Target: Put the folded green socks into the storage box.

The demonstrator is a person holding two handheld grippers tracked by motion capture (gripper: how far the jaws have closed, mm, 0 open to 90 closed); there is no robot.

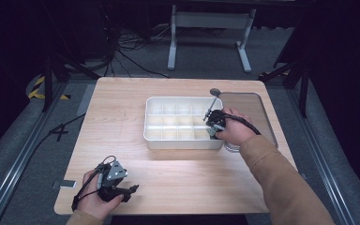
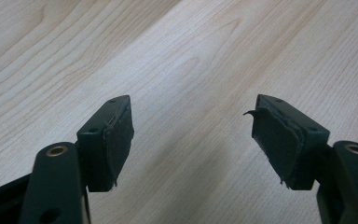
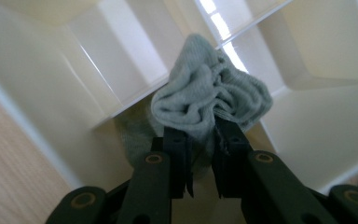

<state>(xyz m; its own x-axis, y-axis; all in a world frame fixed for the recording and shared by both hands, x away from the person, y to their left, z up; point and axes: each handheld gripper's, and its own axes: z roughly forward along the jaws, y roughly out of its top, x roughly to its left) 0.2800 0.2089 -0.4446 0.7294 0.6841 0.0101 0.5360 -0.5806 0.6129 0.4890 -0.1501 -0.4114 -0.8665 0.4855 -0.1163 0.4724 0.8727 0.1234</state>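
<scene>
Left gripper (image 1: 132,189): near table edge, jaws spread wide with nothing between them, idle over bare wooden table (image 2: 205,60); right gripper (image 3: 200,154): pinched tight on a bunched grey-green sock (image 3: 209,95), over the divided white tray (image 1: 155,133), at its right-hand near cells; step judged: placing sock into a compartment; next: lower clear of the divider, then release.

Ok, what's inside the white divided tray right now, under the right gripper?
The right gripper holds a bunched grey cloth over a divider of the white tray. The compartments in view look bare. The cloth and the hand cover the cell beneath.
</scene>
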